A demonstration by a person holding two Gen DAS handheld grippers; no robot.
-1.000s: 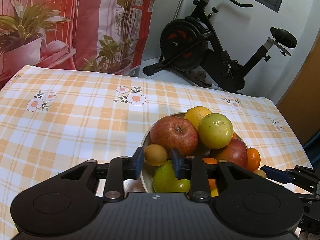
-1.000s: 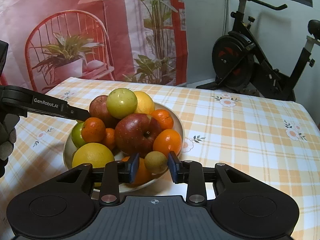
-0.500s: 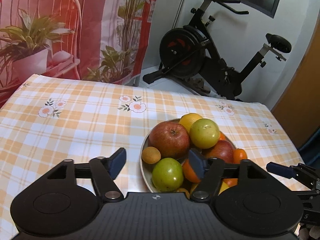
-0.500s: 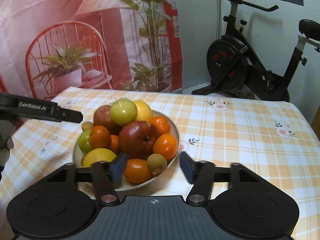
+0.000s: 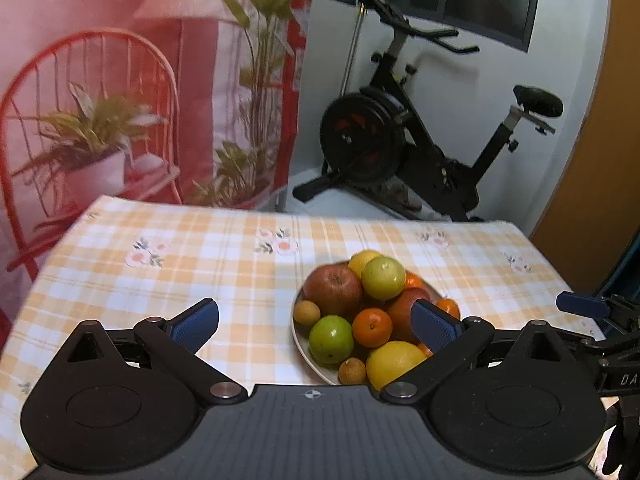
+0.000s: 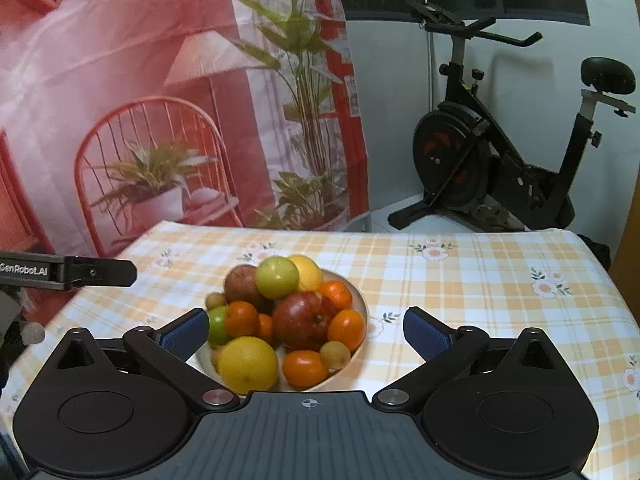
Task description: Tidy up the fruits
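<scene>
The left tool (image 5: pixel 316 326) is hovering left of the bowl (image 5: pixel 301 342), its ribbed blue pads spreading wider and gripping nothing. The round, pale bowl is sitting on the checked, flower-printed cloth of the bench (image 5: pixel 168 280), heaped with smooth fruit: a red apple (image 5: pixel 333 289), a green apple (image 5: pixel 331 339), a glossy lemon (image 5: pixel 394 362) and small oranges (image 5: pixel 372 327). The right tool (image 6: pixel 306 332) is hanging over the bowl's near side, its pads likewise opening and holding nothing, the fruit lying below them.
</scene>
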